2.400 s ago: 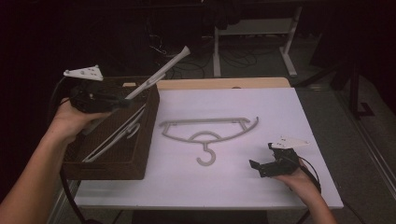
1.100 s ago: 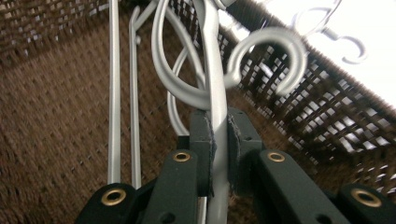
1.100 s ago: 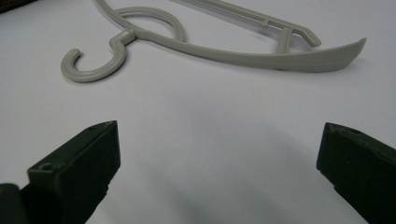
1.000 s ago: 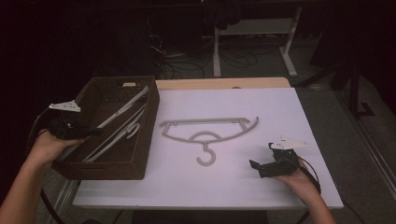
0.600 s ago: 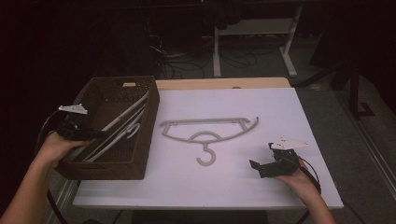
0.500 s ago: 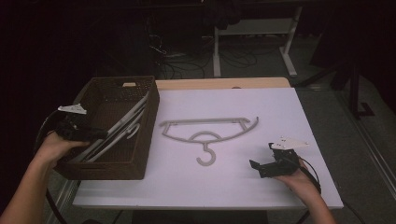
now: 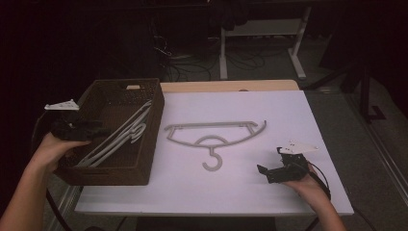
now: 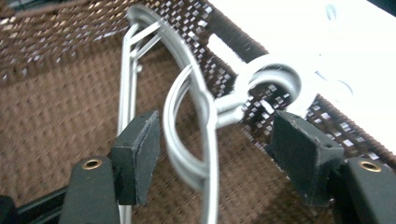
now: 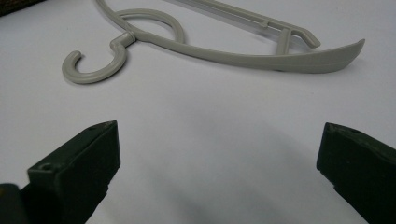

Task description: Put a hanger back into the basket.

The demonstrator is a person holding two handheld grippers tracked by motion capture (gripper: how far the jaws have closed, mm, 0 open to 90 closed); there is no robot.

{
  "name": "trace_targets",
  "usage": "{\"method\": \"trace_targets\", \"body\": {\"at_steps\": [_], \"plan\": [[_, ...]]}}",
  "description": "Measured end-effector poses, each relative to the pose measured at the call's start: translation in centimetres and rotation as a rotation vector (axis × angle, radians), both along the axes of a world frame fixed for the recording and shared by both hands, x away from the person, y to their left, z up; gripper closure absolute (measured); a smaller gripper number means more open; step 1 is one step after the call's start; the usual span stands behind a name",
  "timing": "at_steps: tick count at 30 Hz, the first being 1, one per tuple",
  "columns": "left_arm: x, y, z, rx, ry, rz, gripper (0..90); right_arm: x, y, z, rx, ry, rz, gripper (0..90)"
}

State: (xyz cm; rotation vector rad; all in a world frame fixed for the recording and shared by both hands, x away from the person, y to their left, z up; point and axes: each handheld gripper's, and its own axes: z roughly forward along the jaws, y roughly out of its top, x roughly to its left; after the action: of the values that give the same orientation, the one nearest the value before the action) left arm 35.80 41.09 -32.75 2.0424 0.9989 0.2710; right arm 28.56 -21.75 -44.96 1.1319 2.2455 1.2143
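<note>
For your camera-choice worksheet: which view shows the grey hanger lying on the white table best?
The high view: the whole grey hanger lies flat on the white table, hook toward the person. The right gripper view shows its hook and one arm close up, cut off at the top. The left gripper view shows the basket's hangers instead.

basket [image 7: 144, 144]: dark brown, woven in a fine checked pattern
hangers in the basket [image 7: 120, 137]: pale silvery grey, plain
hanger on the table [image 7: 216, 137]: light grey, plain
table [image 7: 231, 192]: white top, plain, with a pale wood strip at the far edge
left gripper [image 8: 215, 163]: black jaws with brass-coloured screw holes
right gripper [image 9: 219, 172]: black jaws
plates on the grippers [image 7: 61, 105]: light grey
</note>
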Motion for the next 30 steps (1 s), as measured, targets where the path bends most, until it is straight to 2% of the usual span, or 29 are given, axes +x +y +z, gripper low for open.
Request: {"method": "trace_targets", "body": {"at_steps": [8,10,19,25,30], "plan": [[-0.4,-2.9,1.5,-0.045,-0.048,-0.055,27.7,0.0,0.0,0.0,0.001,0.0,0.0,0.0],[-0.4,-3.7,1.9,-0.068,-0.059,-0.075,27.6,0.0,0.0,0.0,0.003,0.0,-0.001,0.0],[-0.8,-9.5,3.9,-0.126,-0.117,-0.173,28.3,0.0,-0.1,0.0,0.002,0.001,0.001,0.0],[-0.8,-13.7,4.7,-0.149,-0.138,-0.226,31.7,0.0,-0.1,0.0,0.003,0.0,0.003,0.0],[-0.5,-17.0,4.6,-0.149,-0.121,-0.261,41.9,0.0,0.0,0.1,0.006,-0.003,0.004,0.0]]}}
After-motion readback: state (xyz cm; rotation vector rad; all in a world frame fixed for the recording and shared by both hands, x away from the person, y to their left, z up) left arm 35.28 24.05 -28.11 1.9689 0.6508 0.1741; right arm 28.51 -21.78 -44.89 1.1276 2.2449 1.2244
